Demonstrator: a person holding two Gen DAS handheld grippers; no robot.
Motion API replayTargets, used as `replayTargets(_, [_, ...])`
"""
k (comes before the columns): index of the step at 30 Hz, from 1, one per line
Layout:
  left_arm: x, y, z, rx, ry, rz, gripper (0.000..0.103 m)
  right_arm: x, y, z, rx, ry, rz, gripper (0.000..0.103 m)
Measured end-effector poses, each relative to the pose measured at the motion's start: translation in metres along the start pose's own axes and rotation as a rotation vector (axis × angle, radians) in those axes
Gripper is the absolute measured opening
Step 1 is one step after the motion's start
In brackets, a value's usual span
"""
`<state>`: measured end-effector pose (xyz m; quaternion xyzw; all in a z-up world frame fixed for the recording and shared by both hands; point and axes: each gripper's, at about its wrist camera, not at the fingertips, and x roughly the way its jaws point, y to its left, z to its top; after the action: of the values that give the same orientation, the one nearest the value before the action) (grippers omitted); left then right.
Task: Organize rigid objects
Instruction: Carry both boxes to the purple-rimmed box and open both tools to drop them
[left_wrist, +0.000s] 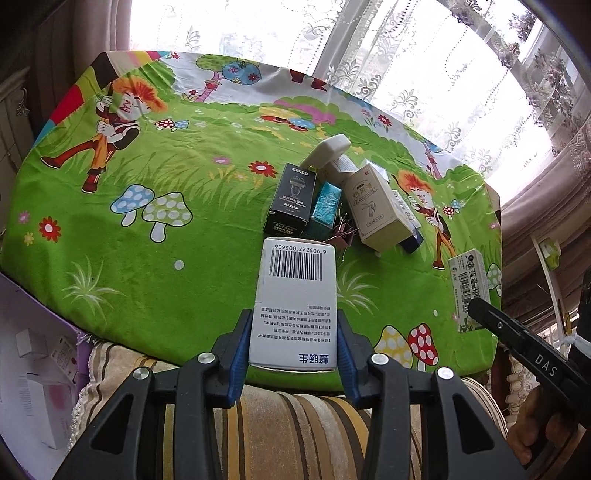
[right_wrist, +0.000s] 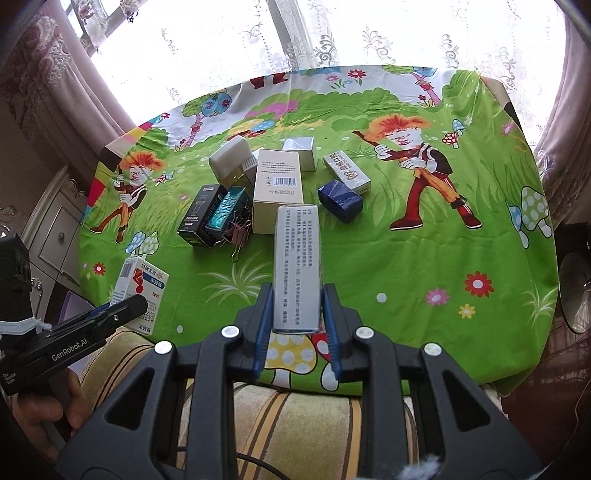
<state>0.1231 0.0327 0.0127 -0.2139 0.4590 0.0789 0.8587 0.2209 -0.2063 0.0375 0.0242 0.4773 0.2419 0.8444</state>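
Note:
My left gripper (left_wrist: 293, 343) is shut on a white medicine box with a barcode (left_wrist: 295, 295), held above the table's near edge; it shows from the side in the right wrist view (right_wrist: 142, 291). My right gripper (right_wrist: 295, 325) is shut on a narrow white box with grey print (right_wrist: 297, 266), also seen in the left wrist view (left_wrist: 471, 288). On the green cartoon tablecloth (left_wrist: 147, 258) lies a cluster: black box (left_wrist: 291, 199), teal box (left_wrist: 325, 210), beige box (left_wrist: 376, 206), white soap-like case (left_wrist: 328, 151), pink binder clips (left_wrist: 341, 236), dark blue box (right_wrist: 340, 199).
A silver box (right_wrist: 301, 151) and a white printed box (right_wrist: 347, 171) lie behind the cluster. A striped cushion (left_wrist: 295, 424) is under the grippers. A purple bin with white boxes (left_wrist: 33, 369) stands at lower left. Lace curtains hang behind the table.

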Motion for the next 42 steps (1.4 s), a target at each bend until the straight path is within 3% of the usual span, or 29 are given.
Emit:
replayTargets(13, [-0.061, 0.057, -0.021, -0.108, -0.137, 0.049, 0.042, -0.03, 0.054, -0.018, -0.093, -0.026, 0.057, 0.03])
replayTargets(23, [-0.102, 0.121, -0.038, -0.199, -0.175, 0.089, 0.042, -0.04, 0.107, -0.031, -0.184, -0.013, 0.123, 0.03])
replayTargets(34, [-0.14, 0.205, -0.053, -0.357, -0.246, 0.153, 0.042, -0.035, 0.195, -0.043, -0.343, 0.048, 0.239, 0.03])
replayTargets(42, [-0.147, 0.239, -0.063, -0.425, -0.265, 0.161, 0.043, -0.026, 0.261, -0.057, -0.489, 0.093, 0.295, 0.03])
